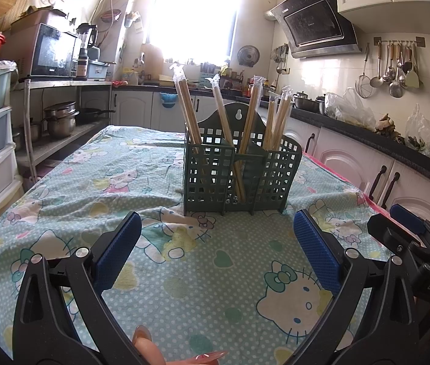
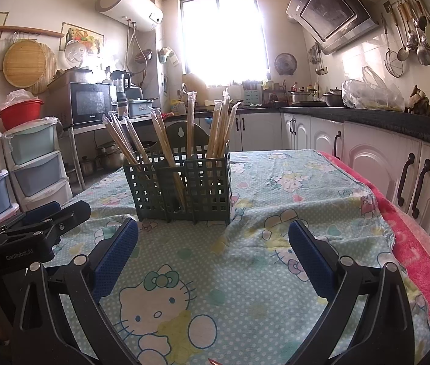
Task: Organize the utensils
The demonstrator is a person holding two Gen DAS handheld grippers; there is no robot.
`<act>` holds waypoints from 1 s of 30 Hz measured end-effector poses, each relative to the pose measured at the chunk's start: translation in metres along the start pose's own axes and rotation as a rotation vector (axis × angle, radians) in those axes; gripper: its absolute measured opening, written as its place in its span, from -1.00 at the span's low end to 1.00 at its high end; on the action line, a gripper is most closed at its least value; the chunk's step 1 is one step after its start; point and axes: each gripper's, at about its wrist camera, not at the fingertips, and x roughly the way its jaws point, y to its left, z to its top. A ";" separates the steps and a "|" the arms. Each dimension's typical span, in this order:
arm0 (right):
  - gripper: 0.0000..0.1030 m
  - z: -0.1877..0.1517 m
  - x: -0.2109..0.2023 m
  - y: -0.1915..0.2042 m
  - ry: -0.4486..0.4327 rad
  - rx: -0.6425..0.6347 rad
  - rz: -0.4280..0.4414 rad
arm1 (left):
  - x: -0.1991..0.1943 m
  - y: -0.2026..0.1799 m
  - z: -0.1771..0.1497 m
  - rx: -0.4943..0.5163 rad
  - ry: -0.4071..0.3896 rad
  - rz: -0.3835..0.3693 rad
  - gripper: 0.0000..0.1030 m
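From the left wrist camera, the left gripper [image 1: 217, 240] hovers above the tablecloth [image 1: 63, 200] with its jaws wide apart and nothing between them. At 12 o'clock stands the green holder [image 1: 239, 176], upright. The wrapped chopsticks [image 1: 189, 115] lean in its compartments, probably sorted there so that they stay together. At 3 o'clock the right gripper [image 1: 409, 222] is partly seen.

From the right wrist camera, the right gripper [image 2: 213, 241] is also spread open and empty. The green holder [image 2: 181, 187] stands at 11 o'clock, and the wrapped chopsticks [image 2: 219, 127] fan out of it. No loose utensil lies on the tablecloth [image 2: 291, 182], so I judge the sorting is nearly finished.
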 end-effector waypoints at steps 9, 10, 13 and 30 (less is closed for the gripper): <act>0.87 -0.001 0.001 0.000 0.001 -0.001 0.000 | 0.002 0.000 -0.001 -0.003 0.009 -0.010 0.79; 0.87 -0.001 0.001 0.000 0.002 0.000 0.001 | 0.002 0.001 -0.001 -0.006 0.011 -0.014 0.79; 0.87 -0.001 0.001 0.000 0.001 0.000 0.000 | 0.004 0.003 -0.001 -0.013 0.023 -0.016 0.79; 0.87 0.029 0.052 -0.055 0.278 0.025 -0.114 | 0.050 0.071 0.031 -0.092 0.271 0.192 0.79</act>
